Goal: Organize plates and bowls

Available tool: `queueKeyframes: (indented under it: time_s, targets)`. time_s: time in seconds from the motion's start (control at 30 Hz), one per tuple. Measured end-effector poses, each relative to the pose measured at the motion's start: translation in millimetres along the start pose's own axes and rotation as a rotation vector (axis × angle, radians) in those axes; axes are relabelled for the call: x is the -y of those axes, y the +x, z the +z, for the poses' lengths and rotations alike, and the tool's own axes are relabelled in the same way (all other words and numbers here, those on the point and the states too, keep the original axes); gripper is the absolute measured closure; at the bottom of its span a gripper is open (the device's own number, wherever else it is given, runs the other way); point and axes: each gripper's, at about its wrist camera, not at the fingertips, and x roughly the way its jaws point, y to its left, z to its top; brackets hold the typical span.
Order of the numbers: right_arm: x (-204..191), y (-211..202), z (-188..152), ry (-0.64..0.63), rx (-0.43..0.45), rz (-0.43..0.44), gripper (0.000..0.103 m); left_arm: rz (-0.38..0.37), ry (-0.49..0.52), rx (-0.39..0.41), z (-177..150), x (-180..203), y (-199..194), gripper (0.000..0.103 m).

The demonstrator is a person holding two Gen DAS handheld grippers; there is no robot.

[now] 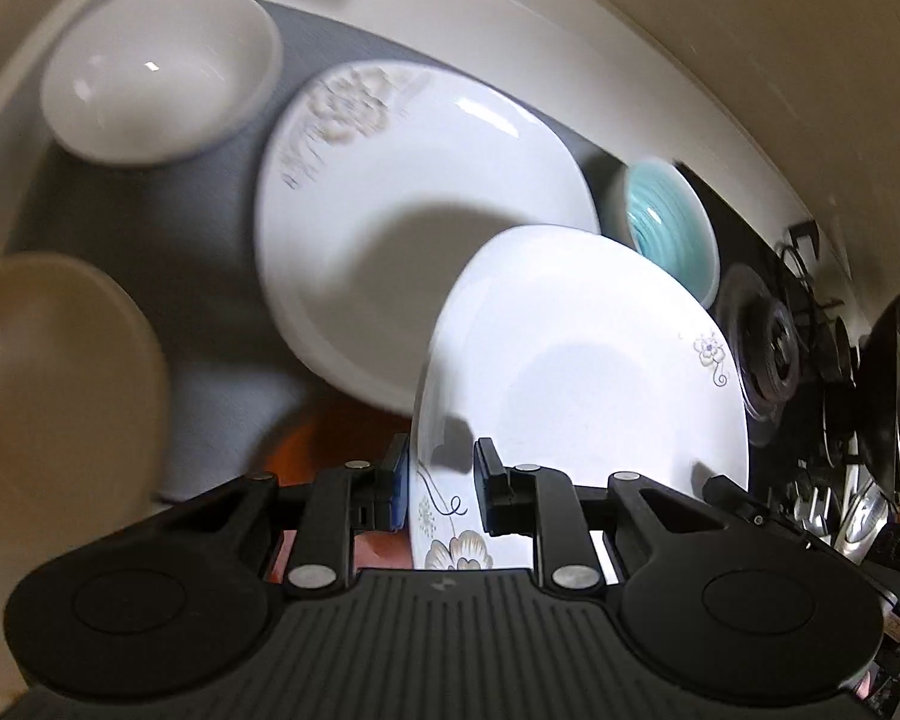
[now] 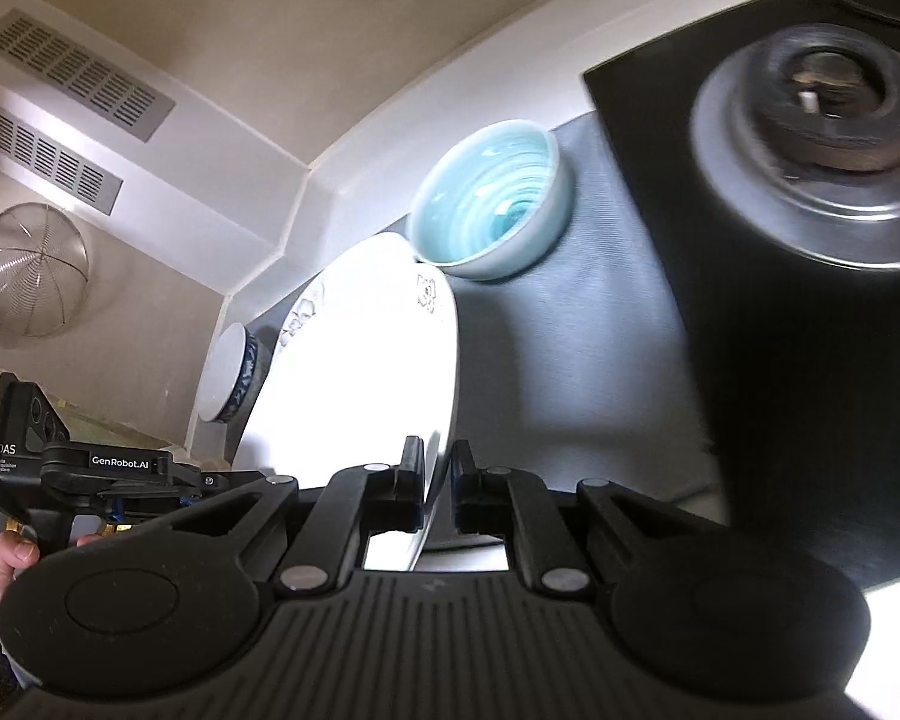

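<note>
You had the floral-rimmed white plate (image 1: 582, 360) clamped at opposite rim edges by the left gripper (image 1: 438, 480) and right gripper (image 2: 437, 474), tilted just ahead of both tools; stiff, glazed, slippery and breakable, it was best held at the rim.

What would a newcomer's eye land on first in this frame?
First, the white floral plate, held off the counter by its rim between the left gripper and the right gripper. Behind it lies a larger floral plate on the grey mat, with a turquoise bowl beside the stove burner.
</note>
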Motion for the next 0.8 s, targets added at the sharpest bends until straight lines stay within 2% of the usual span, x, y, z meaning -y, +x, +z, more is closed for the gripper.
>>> queueKeyframes:
  time_s: [0.2,0.37,0.8]
  targets:
    - [-29.6,41.1,8.5,-0.012,0.009,-0.022,0.094,0.025,0.007,-0.017,35.9,-32.8,-2.1,0.080]
    - [-37.5,67.7,17.1,-0.004,0.016,-0.032,0.094,0.042,-0.012,-0.039,59.0,-49.9,3.2,0.080]
    - [-33.5,115.2,40.3,-0.014,-0.008,-0.066,0.094,0.103,-0.015,-0.038,85.7,-57.0,19.4,0.080]
